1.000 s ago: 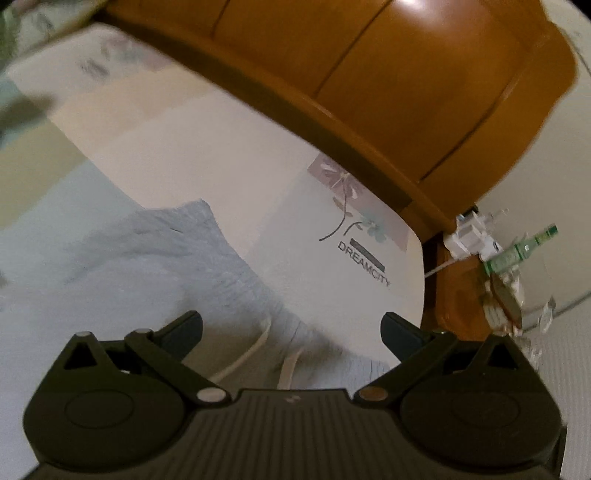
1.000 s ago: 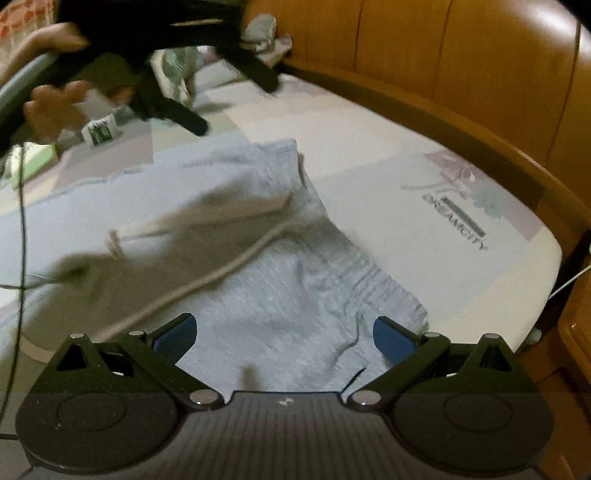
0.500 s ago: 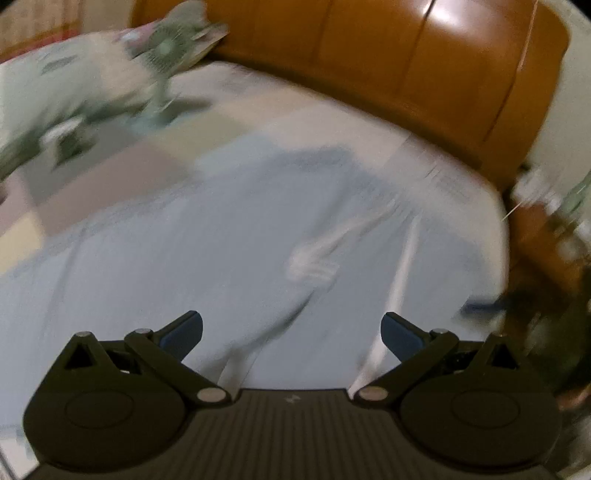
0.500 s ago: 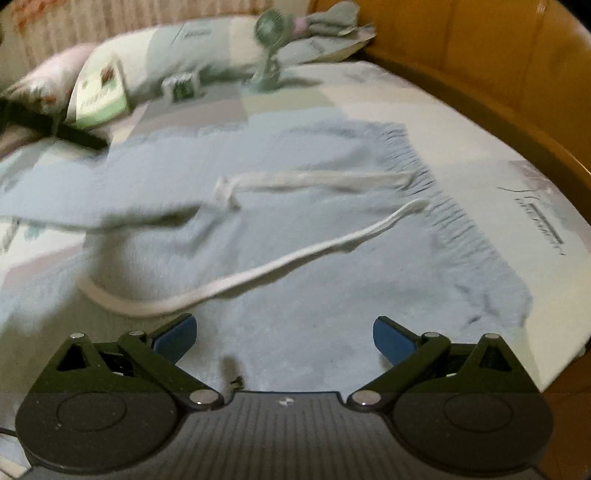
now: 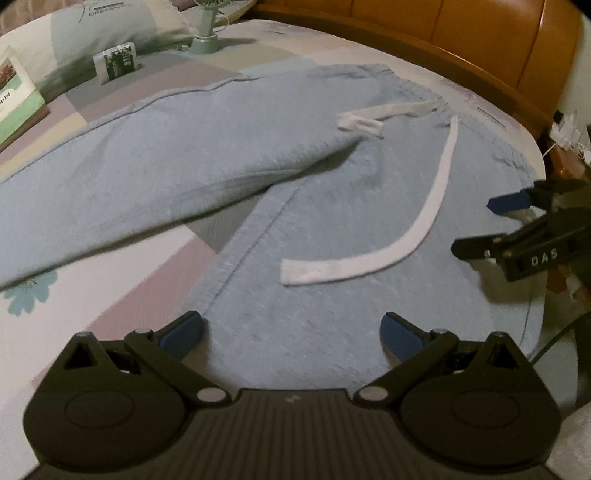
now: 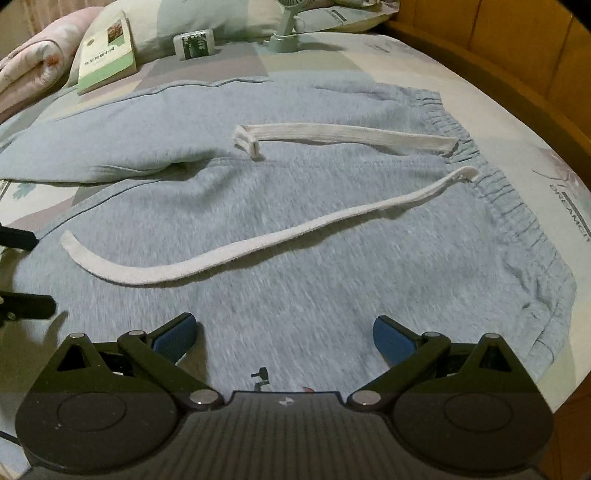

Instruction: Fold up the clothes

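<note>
Sweatpants [image 6: 332, 221] lie spread flat, waistband toward the headboard [image 5: 461, 33], legs running left. Your right gripper [image 6: 282, 338] sits nearer the waistband, your left gripper [image 5: 291, 334] nearer the legs; both gape wide, holding nothing.

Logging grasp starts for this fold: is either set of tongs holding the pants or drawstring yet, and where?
Nothing is held. The left tongs and right tongs both stand open above the grey pants.
</note>
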The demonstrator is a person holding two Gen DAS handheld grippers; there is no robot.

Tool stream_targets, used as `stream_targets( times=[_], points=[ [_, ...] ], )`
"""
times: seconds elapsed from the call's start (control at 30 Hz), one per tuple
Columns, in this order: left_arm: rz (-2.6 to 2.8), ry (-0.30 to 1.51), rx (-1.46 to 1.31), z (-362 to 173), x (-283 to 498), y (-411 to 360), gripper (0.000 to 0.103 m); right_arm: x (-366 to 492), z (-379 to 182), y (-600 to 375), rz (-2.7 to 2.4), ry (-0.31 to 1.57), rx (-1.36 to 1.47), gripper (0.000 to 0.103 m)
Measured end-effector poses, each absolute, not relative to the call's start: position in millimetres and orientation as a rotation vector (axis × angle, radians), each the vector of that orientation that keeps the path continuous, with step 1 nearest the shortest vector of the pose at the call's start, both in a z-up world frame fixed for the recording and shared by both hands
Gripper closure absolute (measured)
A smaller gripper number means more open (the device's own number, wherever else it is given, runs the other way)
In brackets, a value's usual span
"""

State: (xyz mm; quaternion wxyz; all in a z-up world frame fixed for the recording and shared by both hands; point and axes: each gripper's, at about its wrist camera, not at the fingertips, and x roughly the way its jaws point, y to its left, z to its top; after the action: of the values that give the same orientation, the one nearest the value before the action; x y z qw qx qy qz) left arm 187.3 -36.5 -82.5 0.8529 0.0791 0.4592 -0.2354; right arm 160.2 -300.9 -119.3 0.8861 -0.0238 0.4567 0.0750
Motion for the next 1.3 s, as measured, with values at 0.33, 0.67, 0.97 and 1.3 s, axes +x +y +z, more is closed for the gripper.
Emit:
stream_targets(
  times=[0.33,0.67,0.97,1.3],
  points=[
    [-0.321,0.777,0.145,-48,308,5,0.001,160,-121,-300,0.157,0.953,-0.056,0.000],
    [-0.188,0.897,-0.055,-105,390,65,0.001,161,-122,-301,0.164,0.952,-0.059,0.000],
    [-0.086,0.891,-0.037,-83,390,58,0.001,161,-122,-301,0.166,0.951,-0.062,0.000],
    [-0.349,0.914,0.155,-86,404,-83,0.001,161,-122,-299,0.160,0.952,-0.061,0.000]
  ],
)
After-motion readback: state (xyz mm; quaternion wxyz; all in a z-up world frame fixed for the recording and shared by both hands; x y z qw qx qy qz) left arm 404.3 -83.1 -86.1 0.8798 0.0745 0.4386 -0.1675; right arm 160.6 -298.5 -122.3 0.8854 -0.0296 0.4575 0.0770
